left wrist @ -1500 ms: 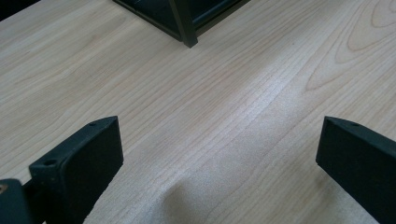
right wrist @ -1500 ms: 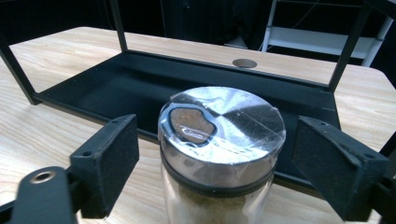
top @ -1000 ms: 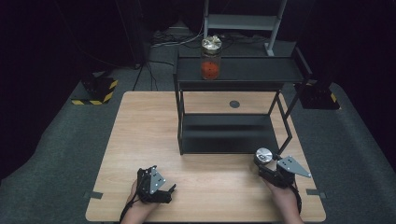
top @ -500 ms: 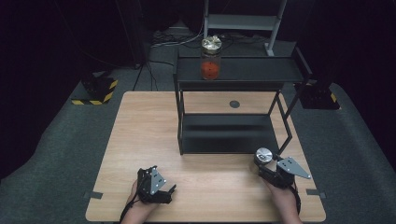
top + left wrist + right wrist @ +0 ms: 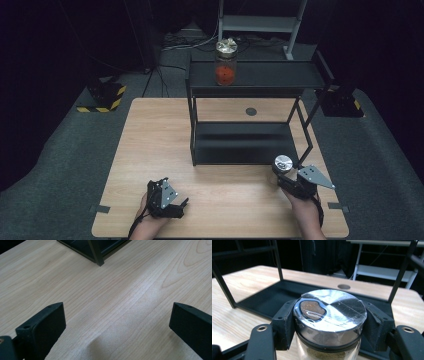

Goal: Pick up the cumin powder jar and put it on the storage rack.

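Wooden table (image 5: 160, 135): bears a black two-tier shelf rack (image 5: 250, 112) on its far half, open side toward the person, presumably so jars can go in from the front. A red-filled jar (image 5: 225, 62) stands at the left end of the top tier, leaving room beside it.

Right gripper (image 5: 287, 175): clenched on a silver-lidded spice jar (image 5: 329, 315), jaws pressing either side just under the lid (the firmest purchase, since the rim stops it slipping down). Jar upright, held at the near right corner of the rack, just in front of the lower tier; likely bound for a shelf. Contents look tan, powdery.

Left gripper (image 5: 167, 200): low over bare table near the front edge, jaws spread wide with nothing between them; parked clear, probably because one hand suffices.
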A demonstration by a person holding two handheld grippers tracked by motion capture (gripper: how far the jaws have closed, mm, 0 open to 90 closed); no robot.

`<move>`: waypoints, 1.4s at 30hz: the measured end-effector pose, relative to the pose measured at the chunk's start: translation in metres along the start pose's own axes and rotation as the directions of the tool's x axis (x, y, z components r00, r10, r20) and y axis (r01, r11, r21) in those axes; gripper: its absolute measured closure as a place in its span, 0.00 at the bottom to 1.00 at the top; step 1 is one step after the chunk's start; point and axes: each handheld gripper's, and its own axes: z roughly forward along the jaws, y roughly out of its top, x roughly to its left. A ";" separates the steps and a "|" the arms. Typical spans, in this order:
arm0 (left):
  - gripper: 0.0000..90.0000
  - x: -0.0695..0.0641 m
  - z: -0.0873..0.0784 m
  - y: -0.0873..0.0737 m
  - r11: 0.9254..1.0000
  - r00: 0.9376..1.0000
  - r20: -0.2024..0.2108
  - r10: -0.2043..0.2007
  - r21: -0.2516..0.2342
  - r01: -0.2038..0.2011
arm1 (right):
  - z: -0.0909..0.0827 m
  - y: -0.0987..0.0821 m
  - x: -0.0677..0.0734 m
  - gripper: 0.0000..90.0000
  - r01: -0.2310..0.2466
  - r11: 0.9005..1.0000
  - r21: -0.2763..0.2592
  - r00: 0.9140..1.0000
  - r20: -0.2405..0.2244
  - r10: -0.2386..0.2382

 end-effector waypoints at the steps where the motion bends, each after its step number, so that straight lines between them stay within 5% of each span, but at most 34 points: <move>1: 0.01 0.000 0.000 0.000 1.000 1.000 0.000 0.001 0.000 -0.001 | -0.001 0.003 0.000 0.38 0.002 1.000 -0.008 1.000 -0.003 -0.002; 21: 0.01 0.000 -0.001 0.000 1.000 1.000 0.004 0.015 -0.001 -0.015 | -0.013 0.072 0.003 0.38 0.020 0.992 -0.126 0.997 -0.066 -0.029; 42: 0.01 0.000 -0.001 -0.002 1.000 1.000 0.004 0.015 -0.010 -0.015 | -0.007 0.124 0.010 0.38 0.057 0.980 -0.188 0.994 -0.079 -0.073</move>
